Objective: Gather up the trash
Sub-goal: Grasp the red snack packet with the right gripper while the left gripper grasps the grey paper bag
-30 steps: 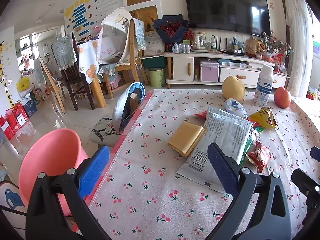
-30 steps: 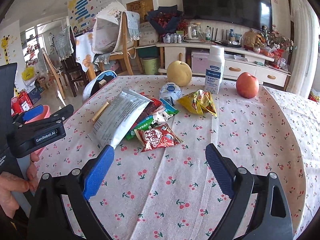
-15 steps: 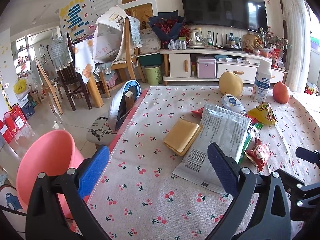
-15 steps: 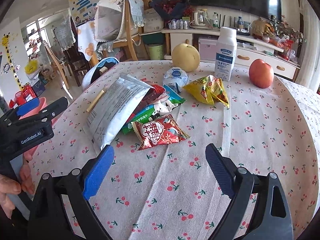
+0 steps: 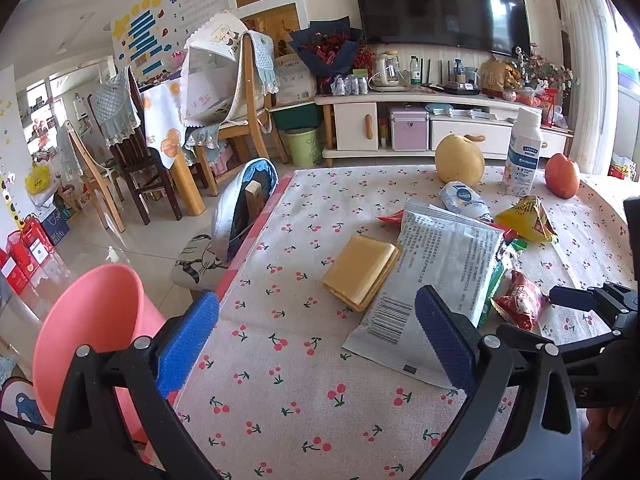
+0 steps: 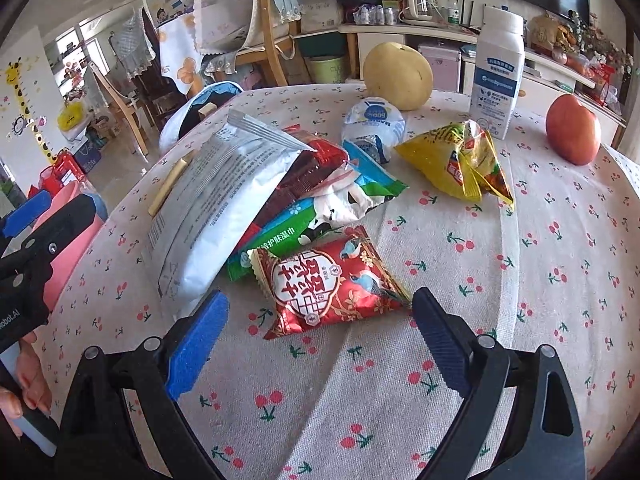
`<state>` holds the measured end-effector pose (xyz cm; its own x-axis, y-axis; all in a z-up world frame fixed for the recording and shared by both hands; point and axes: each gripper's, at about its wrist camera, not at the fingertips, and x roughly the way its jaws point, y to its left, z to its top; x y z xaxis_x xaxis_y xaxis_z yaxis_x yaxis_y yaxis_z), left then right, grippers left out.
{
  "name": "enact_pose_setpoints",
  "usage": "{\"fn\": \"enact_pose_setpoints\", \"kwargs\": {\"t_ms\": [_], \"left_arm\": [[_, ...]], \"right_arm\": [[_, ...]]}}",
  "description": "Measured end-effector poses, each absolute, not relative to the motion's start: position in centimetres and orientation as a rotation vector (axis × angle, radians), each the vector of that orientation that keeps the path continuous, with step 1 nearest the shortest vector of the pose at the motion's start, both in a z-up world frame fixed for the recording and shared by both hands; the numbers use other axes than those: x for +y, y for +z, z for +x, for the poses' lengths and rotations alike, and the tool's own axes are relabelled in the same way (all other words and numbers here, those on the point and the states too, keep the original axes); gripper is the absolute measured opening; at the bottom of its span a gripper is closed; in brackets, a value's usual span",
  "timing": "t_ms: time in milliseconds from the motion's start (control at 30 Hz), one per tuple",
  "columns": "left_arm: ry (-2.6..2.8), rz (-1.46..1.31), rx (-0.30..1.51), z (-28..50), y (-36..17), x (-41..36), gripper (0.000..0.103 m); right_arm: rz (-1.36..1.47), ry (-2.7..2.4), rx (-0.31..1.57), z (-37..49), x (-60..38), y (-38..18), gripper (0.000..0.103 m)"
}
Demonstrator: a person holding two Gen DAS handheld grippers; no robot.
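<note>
The right tongs (image 6: 316, 336) gape wide just above the cherry-print cloth desk (image 6: 520, 280), their blue pads flanking a red foil snack packet (image 6: 328, 280) without touching it. The left tongs (image 5: 316, 340) are also spread and empty, near the desk's edge, beside a pink plastic bin (image 5: 84, 320) below. Behind the packet lie a large white foil bag (image 6: 224, 196), a green-and-white wrapper (image 6: 316, 216) and a crumpled yellow wrapper (image 6: 460, 160). Farthest stand a yellow pear (image 6: 398, 76), a white bottle (image 6: 498, 76) and a red apple (image 6: 574, 128).
</note>
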<state>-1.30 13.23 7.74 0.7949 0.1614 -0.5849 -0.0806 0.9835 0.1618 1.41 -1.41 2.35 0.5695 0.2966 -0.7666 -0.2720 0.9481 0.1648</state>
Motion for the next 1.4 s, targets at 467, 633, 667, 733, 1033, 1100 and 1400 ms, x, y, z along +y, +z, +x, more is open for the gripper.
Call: {"fn": "enact_pose_setpoints", "kwargs": {"t_ms": [467, 633, 667, 733, 1033, 1100, 1400], "left_arm": [[-0.027, 0.064, 0.681, -0.4, 7.2, 13.1, 0.099], [-0.139, 0.091, 0.701, 0.4, 6.9, 11.8, 0.099], [-0.168, 0.097, 0.709, 0.7, 6.7, 11.4, 0.099], [-0.212, 0.116, 0.732, 1.2, 6.2, 10.7, 0.099], [-0.188, 0.121, 0.841, 3.5, 3.4, 10.3, 0.099], [-0.200, 0.097, 0.860, 3.7, 3.0, 10.3, 0.099], [-0.204, 0.076, 0.912, 4.8, 1.5, 9.4, 0.099]], "right_arm": [[-0.075, 0.284, 0.864, 1.7, -1.6, 2.7, 0.051], [-0.067, 0.270, 0.865, 1.2, -2.6, 2.6, 0.040], [-0.064, 0.274, 0.866, 1.2, -2.8, 2.6, 0.040], [-0.051, 0.280, 0.864, 1.0, -3.1, 2.8, 0.039], [0.065, 0.297, 0.873, 0.2, -5.4, 3.9, 0.037], [0.098, 0.305, 0.872, 0.0, -6.0, 4.2, 0.037], [0.177, 0.342, 0.856, -1.5, -7.3, 5.4, 0.036]]}}
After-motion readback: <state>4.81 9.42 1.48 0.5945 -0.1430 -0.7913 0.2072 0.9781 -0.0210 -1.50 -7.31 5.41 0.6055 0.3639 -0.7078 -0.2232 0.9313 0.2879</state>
